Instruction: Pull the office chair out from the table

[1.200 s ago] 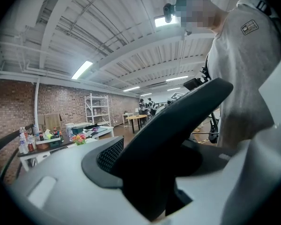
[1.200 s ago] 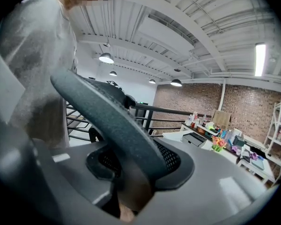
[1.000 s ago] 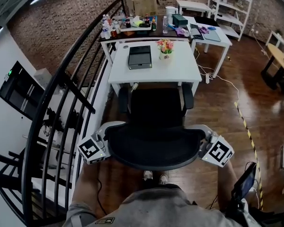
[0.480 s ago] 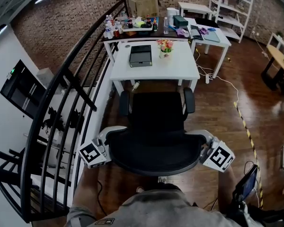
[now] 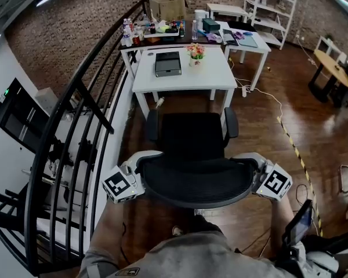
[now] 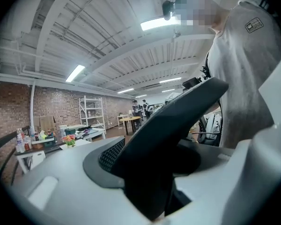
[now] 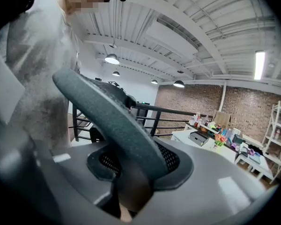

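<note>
- Black mesh office chair (image 5: 188, 141): curved backrest, padded seat, clear of the white table (image 5: 206, 77) (armrests near its front edge).
- Left gripper (image 5: 142, 168): grey jaws, just closing further, pinch the backrest's left rim.
- Right gripper (image 5: 250, 165): jaws clamp the right rim.

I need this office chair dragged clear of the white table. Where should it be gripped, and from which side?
The rim of the backrest, at its two outer ends, from behind: that rim is thin enough for jaws, and the seat faces the table.
</note>
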The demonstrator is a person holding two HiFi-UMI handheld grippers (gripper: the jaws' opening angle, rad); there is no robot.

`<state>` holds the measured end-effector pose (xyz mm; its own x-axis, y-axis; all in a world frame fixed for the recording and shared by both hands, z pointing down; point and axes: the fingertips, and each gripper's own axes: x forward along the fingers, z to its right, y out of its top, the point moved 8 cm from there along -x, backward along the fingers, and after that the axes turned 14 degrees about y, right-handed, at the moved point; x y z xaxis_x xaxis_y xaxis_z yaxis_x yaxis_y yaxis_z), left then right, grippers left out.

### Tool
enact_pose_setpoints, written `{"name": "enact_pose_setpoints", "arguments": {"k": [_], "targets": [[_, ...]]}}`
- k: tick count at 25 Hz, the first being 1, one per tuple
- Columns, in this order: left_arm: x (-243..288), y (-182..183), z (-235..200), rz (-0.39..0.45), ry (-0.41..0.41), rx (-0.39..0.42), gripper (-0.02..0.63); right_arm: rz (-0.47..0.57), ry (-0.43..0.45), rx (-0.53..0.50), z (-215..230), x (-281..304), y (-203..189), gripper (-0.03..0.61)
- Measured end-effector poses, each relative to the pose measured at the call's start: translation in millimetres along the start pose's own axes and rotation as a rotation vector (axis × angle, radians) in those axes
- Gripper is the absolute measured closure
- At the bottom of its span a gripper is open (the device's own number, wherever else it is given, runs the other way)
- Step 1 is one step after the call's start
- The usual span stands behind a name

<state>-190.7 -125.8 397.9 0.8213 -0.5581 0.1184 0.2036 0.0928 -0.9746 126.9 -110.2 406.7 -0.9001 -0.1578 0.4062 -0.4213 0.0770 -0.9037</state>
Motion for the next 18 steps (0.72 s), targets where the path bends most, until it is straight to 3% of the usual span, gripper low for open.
{"name": "enact_pose_setpoints", "arguments": {"k": [10,18], "targets": [[-40.5,1.2,46.9,0.016,-0.069,0.005,0.397,0.003,0.005,0.01,-73.2,-4.8,9.3,0.428],[-63.6,9.5,99.2,0.036,-0.08,0.001,0.399,-0.006,0.032,0.003,-131.0,-20.1,6.1,0.435]]}}
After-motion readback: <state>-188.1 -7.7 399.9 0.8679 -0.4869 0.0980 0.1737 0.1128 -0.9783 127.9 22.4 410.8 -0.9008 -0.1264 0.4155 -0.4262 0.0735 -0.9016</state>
